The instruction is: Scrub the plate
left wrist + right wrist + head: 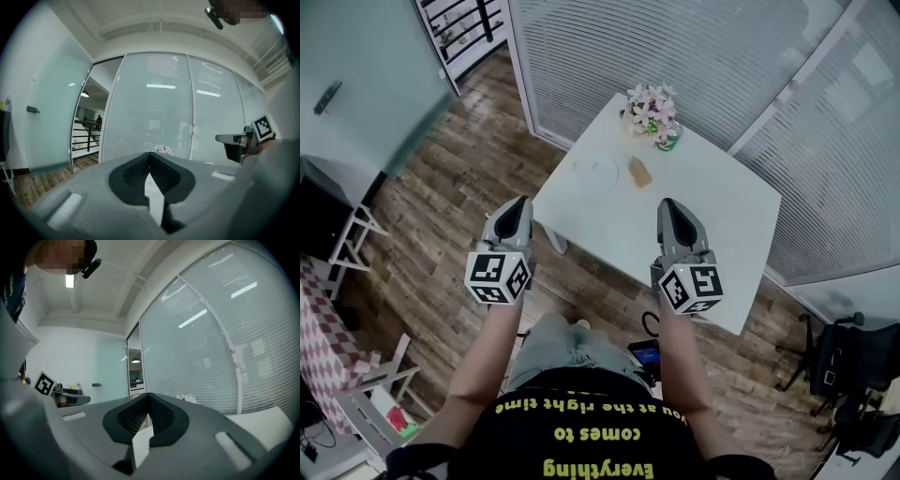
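Grey left gripper (521, 204), right gripper (669, 206): jaws together, empty | plate (598, 172) on white table (722, 216), brown sponge (640, 172) just beside | step: approach, scrubbing not begun | next: probably open jaws, take sponge

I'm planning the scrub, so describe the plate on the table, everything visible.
The plate is round, pale, seemingly see-through, barely standing out from the white table it lies flat on. It sits just left of a tan sponge, apart from it. Only the table touches it; finer detail is too small to tell.
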`<state>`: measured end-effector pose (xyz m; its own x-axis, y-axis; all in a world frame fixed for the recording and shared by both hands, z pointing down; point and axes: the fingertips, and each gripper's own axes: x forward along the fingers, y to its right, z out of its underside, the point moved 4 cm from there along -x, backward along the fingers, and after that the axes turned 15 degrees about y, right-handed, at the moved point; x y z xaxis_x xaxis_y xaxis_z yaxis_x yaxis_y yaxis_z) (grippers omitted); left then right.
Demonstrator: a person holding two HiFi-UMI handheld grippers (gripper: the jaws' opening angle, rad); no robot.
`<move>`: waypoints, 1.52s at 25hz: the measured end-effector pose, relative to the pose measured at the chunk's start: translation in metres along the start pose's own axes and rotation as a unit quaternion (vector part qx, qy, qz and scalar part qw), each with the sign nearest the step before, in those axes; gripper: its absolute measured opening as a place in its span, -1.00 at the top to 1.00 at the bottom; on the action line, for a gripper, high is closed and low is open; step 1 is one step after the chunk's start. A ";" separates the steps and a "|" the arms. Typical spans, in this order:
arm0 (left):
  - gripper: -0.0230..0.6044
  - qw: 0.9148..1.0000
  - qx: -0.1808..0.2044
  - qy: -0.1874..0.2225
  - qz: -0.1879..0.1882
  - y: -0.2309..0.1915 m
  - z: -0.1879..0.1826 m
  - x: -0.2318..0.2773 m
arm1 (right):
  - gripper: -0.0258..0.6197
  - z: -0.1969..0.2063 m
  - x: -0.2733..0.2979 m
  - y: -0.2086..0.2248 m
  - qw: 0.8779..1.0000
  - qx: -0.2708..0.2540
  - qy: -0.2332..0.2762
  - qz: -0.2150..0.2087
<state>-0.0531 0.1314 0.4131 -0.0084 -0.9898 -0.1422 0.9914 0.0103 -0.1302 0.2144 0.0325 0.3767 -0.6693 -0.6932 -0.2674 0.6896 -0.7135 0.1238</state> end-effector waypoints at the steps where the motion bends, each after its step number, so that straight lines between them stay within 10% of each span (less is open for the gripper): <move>1: 0.93 1.000 0.001 0.000 0.000 0.001 0.000 0.002 | 0.90 0.000 0.001 0.001 1.000 0.000 0.000 -0.001; 38: 0.93 0.998 -0.024 -0.016 0.060 -0.071 0.029 0.144 | 0.90 0.036 0.106 0.036 0.998 -0.010 -0.005 0.069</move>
<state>-0.1206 -0.0159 0.4299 0.1151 -0.9850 -0.1285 0.9775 0.1353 -0.1616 0.1588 -0.0701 0.3873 -0.5700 -0.7858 -0.2399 0.7806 -0.6091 0.1405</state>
